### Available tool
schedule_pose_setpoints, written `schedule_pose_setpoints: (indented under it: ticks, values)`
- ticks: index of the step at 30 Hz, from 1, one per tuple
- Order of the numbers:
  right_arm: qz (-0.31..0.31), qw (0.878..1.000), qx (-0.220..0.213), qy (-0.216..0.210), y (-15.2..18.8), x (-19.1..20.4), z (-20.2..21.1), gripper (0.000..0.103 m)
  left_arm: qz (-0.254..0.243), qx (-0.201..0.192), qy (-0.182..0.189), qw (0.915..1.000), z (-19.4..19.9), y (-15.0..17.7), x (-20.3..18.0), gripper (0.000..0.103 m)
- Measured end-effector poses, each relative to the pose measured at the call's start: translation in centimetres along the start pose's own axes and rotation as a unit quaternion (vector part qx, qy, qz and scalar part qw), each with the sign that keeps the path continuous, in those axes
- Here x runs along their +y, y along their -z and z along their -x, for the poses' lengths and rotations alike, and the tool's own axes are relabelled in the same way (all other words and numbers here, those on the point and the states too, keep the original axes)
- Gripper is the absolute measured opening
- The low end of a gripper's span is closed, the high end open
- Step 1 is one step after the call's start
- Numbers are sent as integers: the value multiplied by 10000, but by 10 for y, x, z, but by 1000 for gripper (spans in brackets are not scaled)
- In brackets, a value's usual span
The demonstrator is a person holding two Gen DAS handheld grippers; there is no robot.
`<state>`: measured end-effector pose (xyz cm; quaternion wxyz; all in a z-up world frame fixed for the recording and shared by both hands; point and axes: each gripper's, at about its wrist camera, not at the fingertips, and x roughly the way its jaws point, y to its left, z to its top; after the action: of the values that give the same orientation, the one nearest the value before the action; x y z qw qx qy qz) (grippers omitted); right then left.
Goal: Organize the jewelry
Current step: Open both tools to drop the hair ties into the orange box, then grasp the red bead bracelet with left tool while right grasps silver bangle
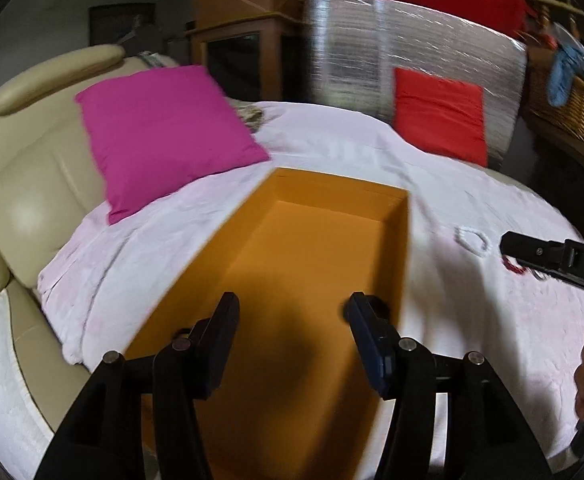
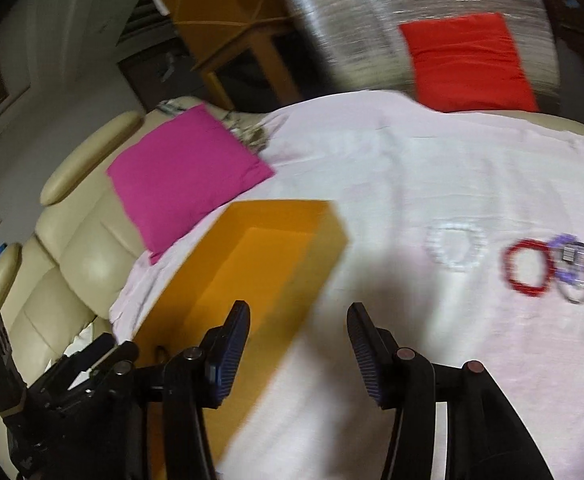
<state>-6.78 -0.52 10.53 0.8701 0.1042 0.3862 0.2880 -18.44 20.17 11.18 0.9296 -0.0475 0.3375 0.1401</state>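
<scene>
An open orange box (image 1: 292,264) lies on the pale pink sheet (image 1: 332,144), empty as far as I see. My left gripper (image 1: 292,320) is open and empty above the box's near end. My right gripper (image 2: 298,328) is open and empty, over the sheet just right of the box (image 2: 252,264). On the sheet to its right lie a white bead bracelet (image 2: 455,246), a red bracelet (image 2: 526,266) and a purple one with a silvery ring (image 2: 576,272). The left wrist view shows the white bracelet (image 1: 472,240) and part of the red one (image 1: 514,267) under the right gripper's finger (image 1: 532,254).
A magenta cushion (image 1: 160,132) leans on the cream sofa (image 1: 32,184) at the left. A red cushion (image 1: 440,116) rests against a foil-wrapped panel (image 1: 372,48) at the back. A wicker basket (image 1: 572,108) stands at the far right.
</scene>
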Motion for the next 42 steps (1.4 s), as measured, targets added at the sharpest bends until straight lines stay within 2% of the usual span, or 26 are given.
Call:
schedule_pose_setpoints:
  ticks: [10, 15, 25, 28, 34, 42]
  values:
    - [-848, 9941, -173, 655, 15, -136, 67, 55, -916, 84, 568, 9941, -4, -8, -105, 58]
    - [-1311, 9880, -182, 799, 15, -182, 85, 55, -1175, 184, 956, 9883, -18, -16, -158, 60]
    - [-1511, 9843, 44, 915, 20, -225, 91, 55, -1146, 583, 1558, 9794, -84, -25, -247, 61]
    - [-1547, 9834, 57, 951, 19, -235, 91, 55, -1205, 712, 1623, 9768, -104, -21, -267, 66]
    - [-1727, 9800, 45, 986, 19, -253, 93, 55, -1232, 971, 1717, 9726, -134, -15, -278, 66]
    - [-1796, 9785, 87, 1012, 15, -260, 82, 55, -1263, 890, 1701, 9732, -149, -18, -284, 66]
